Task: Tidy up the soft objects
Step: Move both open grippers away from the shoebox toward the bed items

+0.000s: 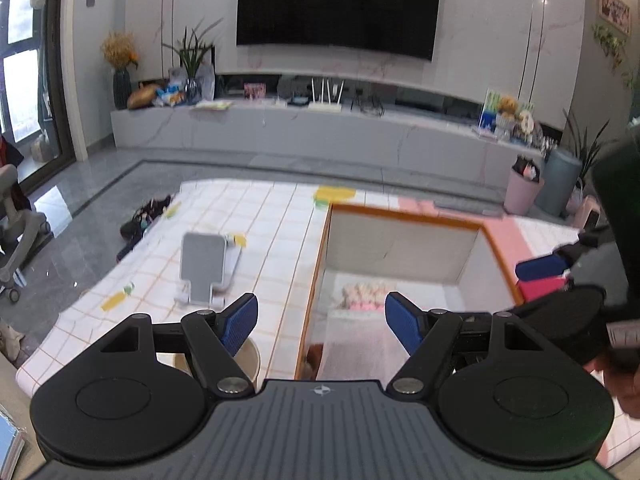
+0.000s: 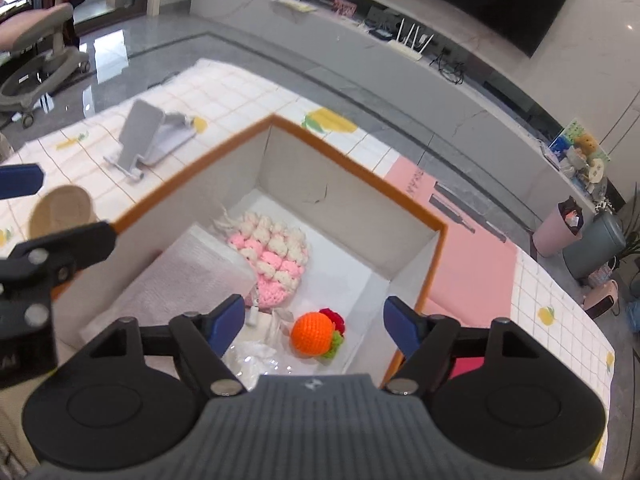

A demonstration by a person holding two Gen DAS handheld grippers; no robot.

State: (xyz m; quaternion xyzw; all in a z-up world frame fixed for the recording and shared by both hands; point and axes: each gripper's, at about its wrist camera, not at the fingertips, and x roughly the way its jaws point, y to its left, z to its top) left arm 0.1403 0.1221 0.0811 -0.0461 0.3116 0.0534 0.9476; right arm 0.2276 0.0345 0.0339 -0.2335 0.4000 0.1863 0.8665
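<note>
Two grippers hang over a white box (image 2: 352,184) with an orange rim, on a checked tablecloth (image 1: 256,216). The left gripper (image 1: 322,322) has its jaws spread wide with nothing between them. The right gripper (image 2: 314,326) is likewise wide apart and holds nothing. Inside the box lie a pink-and-white knit (image 2: 276,256), a folded pale cloth (image 2: 184,276) beside it, and an orange crochet ball (image 2: 312,334) near the front, apart from the blue fingers (image 2: 400,330). A grey stand (image 1: 202,268) sits left of the box, with a tan cup (image 2: 60,210) near it.
</note>
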